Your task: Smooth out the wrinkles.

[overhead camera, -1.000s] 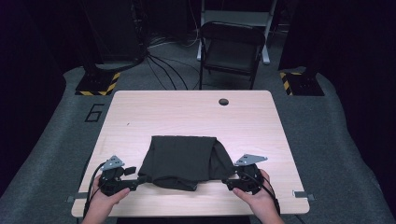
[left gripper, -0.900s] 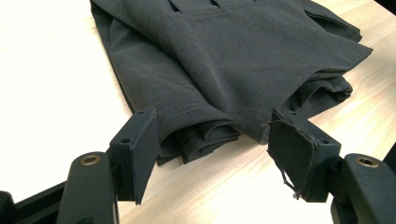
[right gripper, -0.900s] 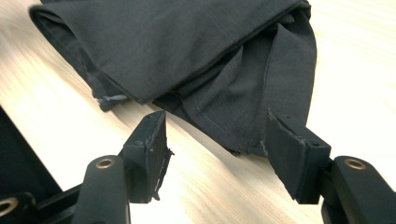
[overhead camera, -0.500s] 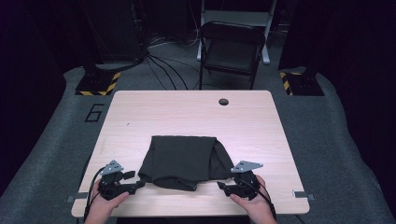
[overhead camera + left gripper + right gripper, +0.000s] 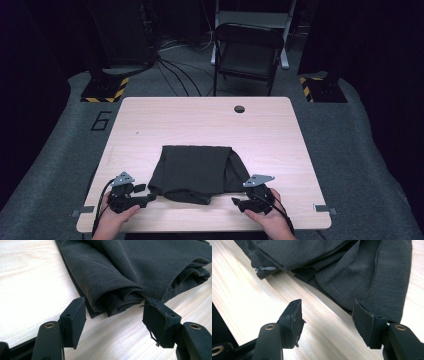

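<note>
A dark folded cloth (image 5: 199, 172) is lying on the desk (image 5: 205, 122), toward its near edge. The left gripper (image 5: 146, 198) is sitting at the cloth's near left corner and the right gripper (image 5: 236, 202) just off its near right corner. Both sets of fingers are standing wide open, gripping nothing, though one right finger (image 5: 368, 322) is perhaps touching the hem.

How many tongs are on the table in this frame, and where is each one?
2. The left tongs sit at the near-left corner of the dark folded garment; the right tongs sit off its near-right corner. Both are open, gripping nothing.

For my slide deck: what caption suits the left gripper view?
Open left gripper facing the folded dark grey cloth on the pale wooden table.
</note>
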The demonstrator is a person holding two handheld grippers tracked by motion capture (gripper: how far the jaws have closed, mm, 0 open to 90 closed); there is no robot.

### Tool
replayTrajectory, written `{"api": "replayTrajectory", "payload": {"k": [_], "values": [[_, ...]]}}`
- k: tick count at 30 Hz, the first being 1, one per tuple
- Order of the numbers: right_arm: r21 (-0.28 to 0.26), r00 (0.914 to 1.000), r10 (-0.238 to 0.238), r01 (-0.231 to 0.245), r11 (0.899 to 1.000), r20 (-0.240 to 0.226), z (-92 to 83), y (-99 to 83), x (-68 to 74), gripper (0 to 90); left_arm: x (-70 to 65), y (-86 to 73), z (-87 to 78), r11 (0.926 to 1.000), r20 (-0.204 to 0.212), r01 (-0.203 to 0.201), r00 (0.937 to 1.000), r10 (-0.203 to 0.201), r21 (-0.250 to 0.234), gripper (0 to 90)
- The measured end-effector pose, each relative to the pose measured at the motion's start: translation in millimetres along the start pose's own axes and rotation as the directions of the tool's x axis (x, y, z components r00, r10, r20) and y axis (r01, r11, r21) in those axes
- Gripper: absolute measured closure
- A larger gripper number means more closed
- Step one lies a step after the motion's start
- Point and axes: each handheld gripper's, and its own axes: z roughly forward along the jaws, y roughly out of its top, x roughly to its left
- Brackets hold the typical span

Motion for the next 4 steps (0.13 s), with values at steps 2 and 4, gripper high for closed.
{"api": "replayTrajectory", "payload": {"k": [2,4], "values": [[-0.003,1.0,-0.002,0.002,1.0,0.0,1.0,0.2,0.2,40.6,-0.3,0.0,1.3,1.0,0.0,0.004,1.0,-0.004,0.006,34.8],[0.008,1.0,-0.002,0.002,1.0,-0.004,0.2,0.3,-0.1,40.6,0.1,0.2,2.1,0.9999,0.003,0.001,1.0,-0.001,0.013,34.8]]}}
